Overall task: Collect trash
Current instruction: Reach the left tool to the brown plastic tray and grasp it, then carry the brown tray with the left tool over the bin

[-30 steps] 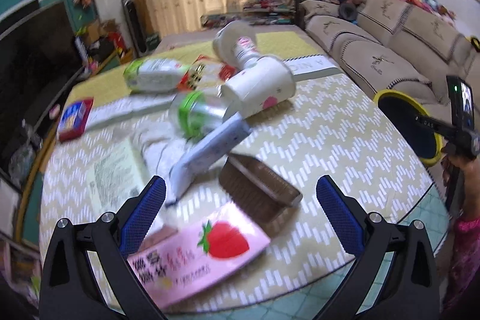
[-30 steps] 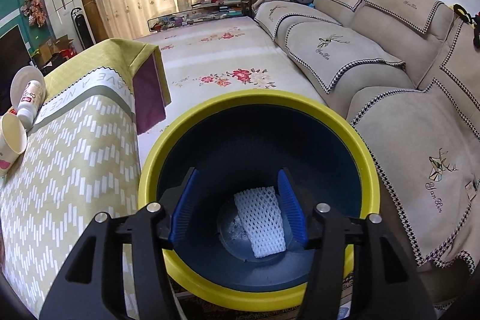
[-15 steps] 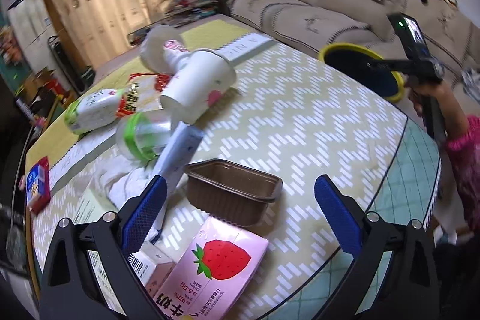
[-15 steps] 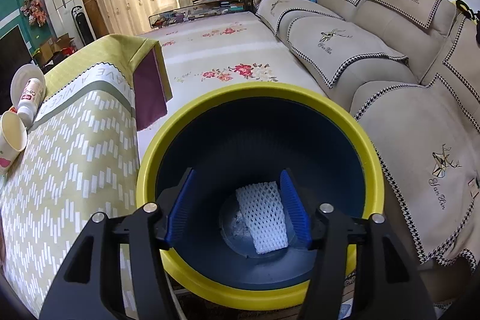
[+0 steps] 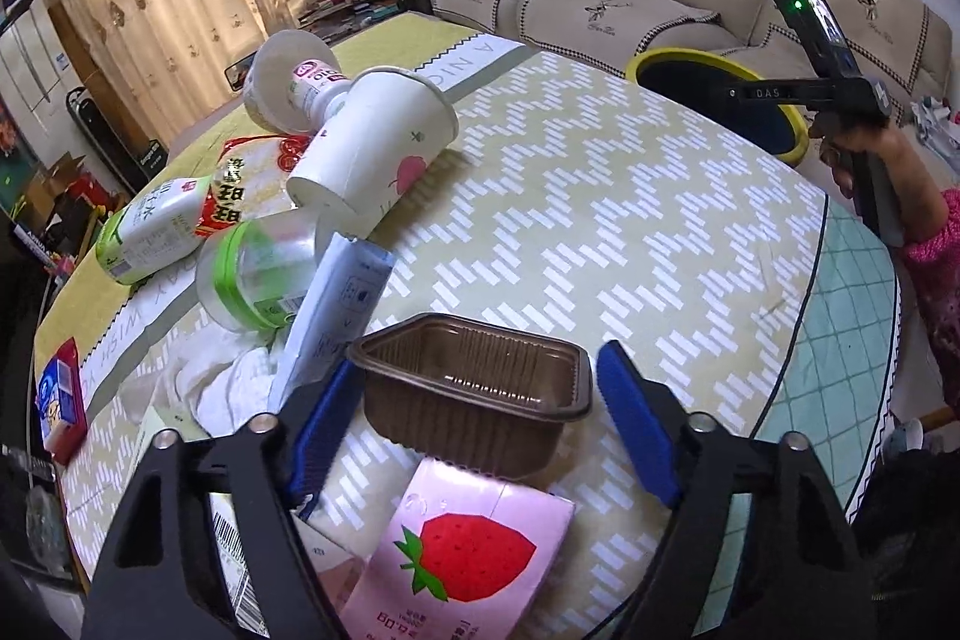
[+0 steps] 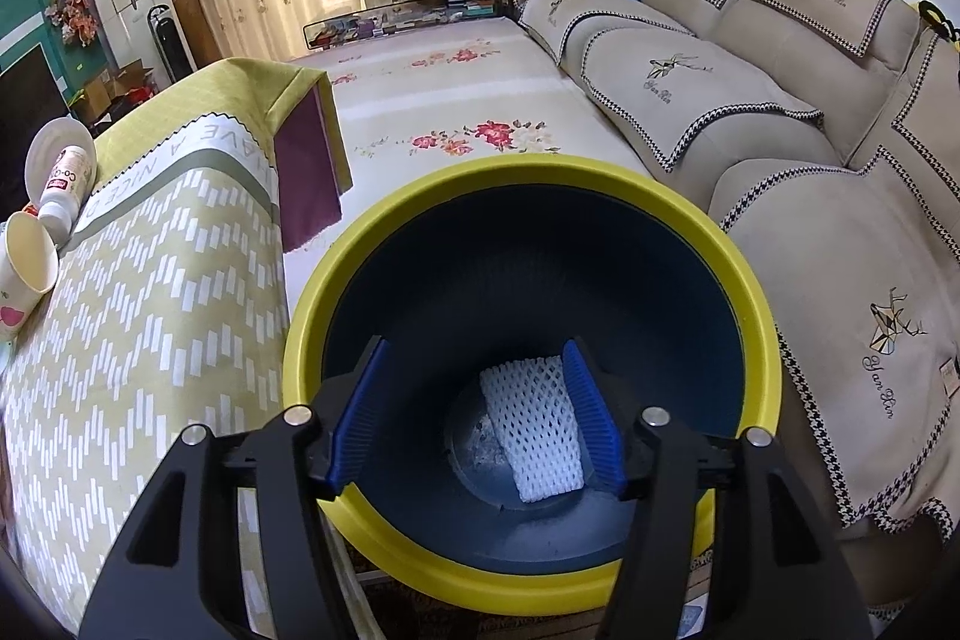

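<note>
My left gripper [image 5: 477,400] is open with its blue fingers on either side of a brown plastic tray [image 5: 474,388] on the table; contact cannot be judged. A pink strawberry milk carton [image 5: 462,556] lies just below it. Behind are a white paper cup [image 5: 372,148], a clear jar with a green lid [image 5: 252,274], a white bottle [image 5: 150,232] and a white packet [image 5: 336,316]. My right gripper [image 6: 474,412] is open and empty above the yellow-rimmed dark bin [image 6: 600,184], where white foam netting [image 6: 534,424] lies at the bottom. The bin also shows in the left wrist view [image 5: 690,61].
The table [image 5: 600,232] has a yellow patterned cloth and a round edge on the right. A beige sofa [image 6: 780,112] stands behind the bin. A red and blue box [image 5: 57,400] lies at the table's left edge. The right gripper's handle [image 5: 840,58] is held beyond the table's far right.
My left gripper has moved forward and narrowed, so the brown tray now lies between its fingers. The right gripper stays open over the bin with the netting below.
</note>
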A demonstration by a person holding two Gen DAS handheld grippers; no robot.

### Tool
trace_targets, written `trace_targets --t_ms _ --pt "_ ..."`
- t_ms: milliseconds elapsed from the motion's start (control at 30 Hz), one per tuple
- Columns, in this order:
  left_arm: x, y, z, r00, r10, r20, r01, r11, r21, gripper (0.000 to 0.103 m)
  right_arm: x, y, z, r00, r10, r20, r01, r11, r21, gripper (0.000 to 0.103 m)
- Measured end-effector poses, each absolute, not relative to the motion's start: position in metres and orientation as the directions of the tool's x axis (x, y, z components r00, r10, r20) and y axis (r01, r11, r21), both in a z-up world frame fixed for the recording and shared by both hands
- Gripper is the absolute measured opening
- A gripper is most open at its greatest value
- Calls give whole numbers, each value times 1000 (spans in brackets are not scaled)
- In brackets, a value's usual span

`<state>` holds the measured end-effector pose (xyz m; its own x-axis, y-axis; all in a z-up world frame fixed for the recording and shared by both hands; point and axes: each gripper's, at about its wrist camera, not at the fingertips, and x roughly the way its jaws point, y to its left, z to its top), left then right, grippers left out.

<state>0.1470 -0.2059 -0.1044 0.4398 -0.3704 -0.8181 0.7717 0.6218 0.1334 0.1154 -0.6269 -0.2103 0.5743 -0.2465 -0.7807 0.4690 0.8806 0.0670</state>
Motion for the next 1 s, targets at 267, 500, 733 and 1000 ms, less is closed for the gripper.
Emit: trace_targets --t_ms 267,500,733,1000 --pt "150 -206 -96 418 -411 -810 772 630 79 69 112 -626 -210 579 -236 -780 466 881 79 57" --pt "138 -212 -73 455 -435 -777 757 649 79 69 99 -627 -197 607 -229 -761 467 878 108 57" --pt "124 -240 -58 473 -464 -749 756 650 75 69 74 -626 -173 650 -240 -721 465 876 128 57" --pt "119 -313 -65 384 -536 -752 819 574 9 69 33 -646 -145 679 -306 -668 511 850 130 58"
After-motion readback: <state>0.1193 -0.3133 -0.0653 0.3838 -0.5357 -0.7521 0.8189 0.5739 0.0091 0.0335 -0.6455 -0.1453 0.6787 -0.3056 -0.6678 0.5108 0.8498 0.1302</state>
